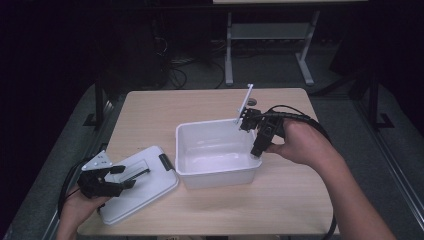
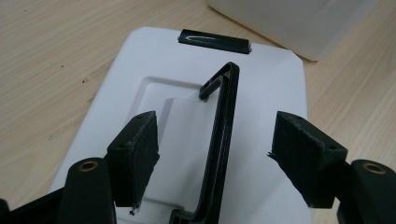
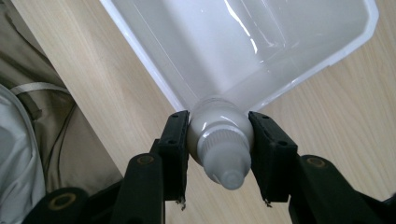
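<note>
White squeeze bottle clamped in the right claw over the bin's rim

The small bottle (image 3: 219,140) is pinched at its shoulder, just behind the ribbed cap, between the pads of the right claw (image 3: 219,154), at the right edge of the open white bin (image 1: 215,172). It looks light, smooth plastic, probably slippery and a little squashy, so the ribbed neck seems the surest hold. To the bin's left, its lid (image 1: 145,187) lies flat on the surface (image 1: 280,200), black handle (image 2: 219,144) standing up. The left claw (image 2: 212,154) hovers with its jaws apart on either side of that stiff, thin handle, not touching it; the lid should lift easily by it.
</note>
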Motion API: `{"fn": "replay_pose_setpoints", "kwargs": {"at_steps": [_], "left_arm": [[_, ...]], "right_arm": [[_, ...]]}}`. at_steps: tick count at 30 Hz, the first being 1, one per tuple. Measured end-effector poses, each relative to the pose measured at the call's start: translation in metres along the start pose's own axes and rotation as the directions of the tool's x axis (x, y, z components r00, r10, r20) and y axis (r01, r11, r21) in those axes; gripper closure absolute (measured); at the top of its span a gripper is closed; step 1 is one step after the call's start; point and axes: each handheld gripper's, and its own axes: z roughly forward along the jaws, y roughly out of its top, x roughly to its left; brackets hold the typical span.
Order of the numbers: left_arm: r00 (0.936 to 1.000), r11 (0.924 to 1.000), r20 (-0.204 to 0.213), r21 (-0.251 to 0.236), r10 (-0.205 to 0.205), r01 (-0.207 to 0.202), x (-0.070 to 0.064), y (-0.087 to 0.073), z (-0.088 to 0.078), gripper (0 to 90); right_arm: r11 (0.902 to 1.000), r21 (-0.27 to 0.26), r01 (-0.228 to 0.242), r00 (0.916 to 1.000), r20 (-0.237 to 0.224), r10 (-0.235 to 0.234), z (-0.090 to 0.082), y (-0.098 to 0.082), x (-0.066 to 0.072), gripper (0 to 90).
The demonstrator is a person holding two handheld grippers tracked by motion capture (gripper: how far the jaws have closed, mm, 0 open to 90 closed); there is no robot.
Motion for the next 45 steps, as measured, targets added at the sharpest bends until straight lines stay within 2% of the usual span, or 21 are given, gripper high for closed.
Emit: {"fn": "replay_pose_setpoints", "kwargs": {"at_steps": [5,15,25,45], "left_arm": [[1.0,0.9999,-0.002,0.01,0.003,-0.003,0.0,0.0,0.001,30.8],[1.0,1.0,0.007,-0.005,0.002,-0.002,-0.001,0.001,0.0,30.7],[1.0,1.0,0.006,-0.003,0.002,-0.002,-0.001,0.001,0.0,30.7],[0.9999,0.9999,0.007,0.007,0.011,-0.011,-0.001,0.001,0.002,30.8]], "right_arm": [[0.9999,0.009,0.014,0.9999,-0.002,-0.014,0.006,0.008,0.001,59.6],[0.9989,0.038,0.028,0.9995,-0.013,-0.028,0.023,0.021,-0.001,59.6],[0.9989,0.043,0.019,0.9992,-0.036,-0.018,0.037,0.023,-0.006,59.6],[0.9992,0.04,0.003,0.9987,-0.05,-0.001,0.06,0.022,-0.013,59.6]]}}
